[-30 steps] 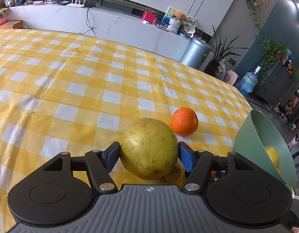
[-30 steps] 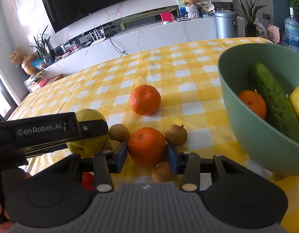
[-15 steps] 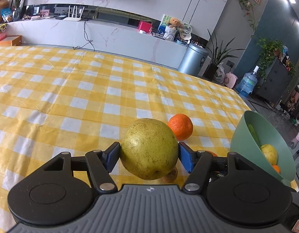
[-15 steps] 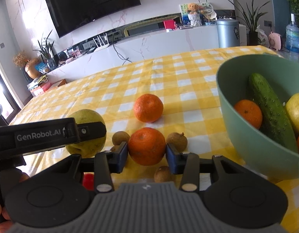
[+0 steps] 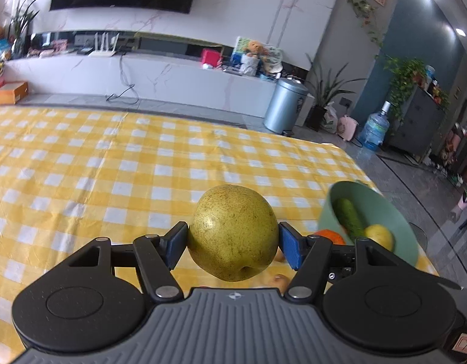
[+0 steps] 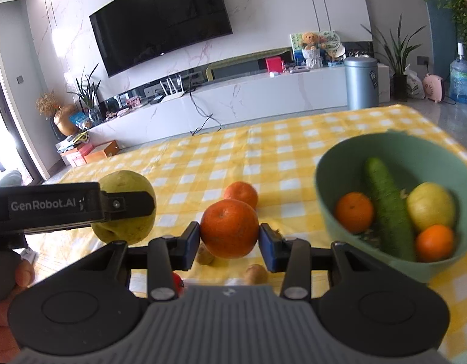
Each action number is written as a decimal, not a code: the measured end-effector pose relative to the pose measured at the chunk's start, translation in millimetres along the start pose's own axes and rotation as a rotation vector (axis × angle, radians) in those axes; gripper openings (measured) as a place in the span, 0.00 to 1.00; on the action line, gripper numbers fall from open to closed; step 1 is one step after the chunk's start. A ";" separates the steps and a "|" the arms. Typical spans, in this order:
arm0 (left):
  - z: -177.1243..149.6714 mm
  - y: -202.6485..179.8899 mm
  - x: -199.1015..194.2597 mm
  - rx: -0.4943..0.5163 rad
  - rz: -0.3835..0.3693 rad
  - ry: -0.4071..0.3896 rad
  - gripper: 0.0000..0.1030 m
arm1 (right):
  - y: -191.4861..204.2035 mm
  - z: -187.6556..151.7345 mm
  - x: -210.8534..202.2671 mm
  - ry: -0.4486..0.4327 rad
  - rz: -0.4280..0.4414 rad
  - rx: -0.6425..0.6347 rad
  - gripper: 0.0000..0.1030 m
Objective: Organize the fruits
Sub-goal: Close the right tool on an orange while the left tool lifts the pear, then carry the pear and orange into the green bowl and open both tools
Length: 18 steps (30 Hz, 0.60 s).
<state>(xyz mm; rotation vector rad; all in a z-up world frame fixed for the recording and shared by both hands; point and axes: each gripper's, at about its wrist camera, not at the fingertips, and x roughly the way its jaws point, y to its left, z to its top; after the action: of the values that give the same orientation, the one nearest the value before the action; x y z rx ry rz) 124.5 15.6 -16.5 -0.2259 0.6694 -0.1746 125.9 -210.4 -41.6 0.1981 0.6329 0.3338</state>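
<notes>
- While the yellow checked tablecloth [image 5: 118, 163] lay bare far to the left and back, its far edge ended at grey floor, and the green bowl [image 6: 327, 200] sat near the right edge.
- Left gripper [image 5: 233, 244] clenched the pear [image 5: 233, 230], blue pads pressed on both flanks, held clear above the cloth.
- Right gripper [image 6: 229, 244] grasped an orange [image 6: 229, 232] squarely between its pads, left of the bowl.
- Another orange [image 6: 241, 192] and small brown fruits [image 6: 256, 274] lay below.
</notes>
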 end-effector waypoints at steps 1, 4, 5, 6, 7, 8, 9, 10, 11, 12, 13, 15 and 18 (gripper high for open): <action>1.6 -5.3 -3.6 0.009 -0.008 -0.001 0.72 | -2.0 1.4 -7.5 -0.006 -0.002 -0.008 0.38; 6.4 -22.9 -11.5 0.028 -0.043 -0.007 0.72 | -10.9 7.3 -29.9 -0.024 -0.010 -0.033 0.38; 8.2 -29.8 -13.4 0.037 -0.055 -0.009 0.72 | -14.6 9.5 -36.8 -0.028 -0.012 -0.039 0.38; 9.1 -37.1 -15.1 0.048 -0.064 -0.010 0.72 | -19.4 12.2 -43.9 -0.032 -0.015 -0.043 0.38; 10.8 -45.3 -15.8 0.061 -0.074 -0.010 0.72 | -24.5 14.5 -50.0 -0.034 -0.017 -0.046 0.38; 12.6 -53.3 -16.0 0.075 -0.084 -0.009 0.72 | -29.5 17.3 -55.5 -0.033 -0.020 -0.052 0.38; 14.4 -62.3 -15.7 0.091 -0.096 -0.006 0.72 | -35.5 20.0 -61.0 -0.034 -0.025 -0.060 0.38; 16.2 -70.6 -14.8 0.106 -0.108 -0.002 0.72 | -41.1 22.5 -66.4 -0.034 -0.033 -0.072 0.38; 18.1 -79.1 -12.9 0.119 -0.122 0.006 0.72 | -46.6 25.2 -71.0 -0.033 -0.040 -0.083 0.38; 19.7 -86.9 -10.6 0.132 -0.135 0.015 0.72 | -54.1 27.7 -75.7 -0.032 -0.047 -0.090 0.38; 20.9 -94.5 -7.4 0.145 -0.149 0.026 0.72 | -62.1 30.7 -79.6 -0.028 -0.051 -0.090 0.38; 23.4 -110.0 0.5 0.170 -0.176 0.053 0.72 | -79.2 36.7 -86.2 -0.016 -0.058 -0.075 0.39; 25.5 -131.8 16.5 0.211 -0.210 0.094 0.72 | -103.7 45.8 -88.9 0.012 -0.077 -0.074 0.38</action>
<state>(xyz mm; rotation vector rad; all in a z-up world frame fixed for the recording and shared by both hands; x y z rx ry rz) 141.9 -111.1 27.7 -0.0847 0.7143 -0.4570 111.9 -342.6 13.8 0.1013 0.6368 0.2840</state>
